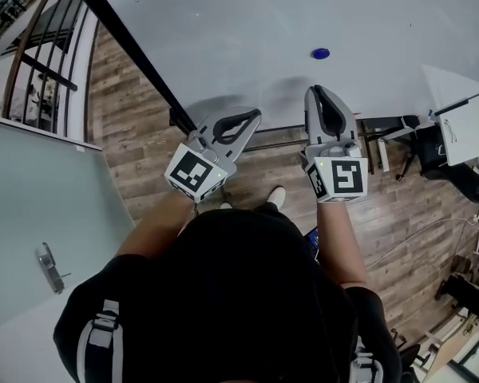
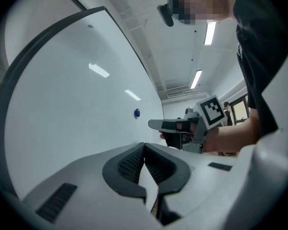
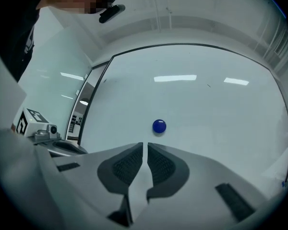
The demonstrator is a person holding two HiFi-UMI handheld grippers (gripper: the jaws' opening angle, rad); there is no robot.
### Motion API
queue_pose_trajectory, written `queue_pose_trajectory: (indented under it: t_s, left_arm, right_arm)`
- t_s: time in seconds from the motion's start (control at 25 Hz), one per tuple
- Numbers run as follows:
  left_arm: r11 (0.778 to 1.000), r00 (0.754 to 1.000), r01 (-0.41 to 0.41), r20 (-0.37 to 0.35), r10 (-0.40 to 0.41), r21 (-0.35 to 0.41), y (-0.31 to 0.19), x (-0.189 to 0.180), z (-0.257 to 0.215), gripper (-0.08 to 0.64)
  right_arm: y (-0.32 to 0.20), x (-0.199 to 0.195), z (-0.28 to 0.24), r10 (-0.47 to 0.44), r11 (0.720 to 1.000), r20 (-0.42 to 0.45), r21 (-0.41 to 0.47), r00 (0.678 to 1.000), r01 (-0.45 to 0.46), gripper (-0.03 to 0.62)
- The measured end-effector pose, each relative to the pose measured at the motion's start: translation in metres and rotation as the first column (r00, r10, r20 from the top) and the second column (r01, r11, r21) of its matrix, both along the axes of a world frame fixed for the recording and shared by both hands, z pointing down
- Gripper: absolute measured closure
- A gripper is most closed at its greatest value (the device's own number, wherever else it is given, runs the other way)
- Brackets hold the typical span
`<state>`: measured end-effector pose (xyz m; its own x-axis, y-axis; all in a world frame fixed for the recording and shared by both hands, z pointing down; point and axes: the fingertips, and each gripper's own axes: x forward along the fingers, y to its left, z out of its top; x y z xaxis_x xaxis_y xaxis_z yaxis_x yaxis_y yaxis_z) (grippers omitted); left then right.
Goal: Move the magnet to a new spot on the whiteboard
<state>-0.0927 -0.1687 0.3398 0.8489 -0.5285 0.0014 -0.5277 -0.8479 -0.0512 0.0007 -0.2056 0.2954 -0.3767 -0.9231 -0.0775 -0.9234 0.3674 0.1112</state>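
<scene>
The small blue magnet (image 1: 320, 53) sticks to the whiteboard (image 1: 223, 30), a little ahead of the right claw (image 1: 318, 94). That claw points toward it without touching, released, its jaws a thin slit apart with nothing between them. The left claw (image 1: 252, 116) sits off to the side, near the board's lower edge, clenched tip to tip on nothing. The board's upper part runs out of the head view.
</scene>
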Motion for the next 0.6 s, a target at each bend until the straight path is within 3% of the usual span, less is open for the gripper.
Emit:
queue_pose_trajectory:
  t_s: [0.6]
  left_arm:
    - [0.999,0.999,0.034,0.007,-0.034,-0.013,-0.012,0.007,0.004,0.555]
  right_arm:
    - [-0.031,0.012,-0.031,0.051,0.996,-0.025,0.078,0.998,-0.049,0.488]
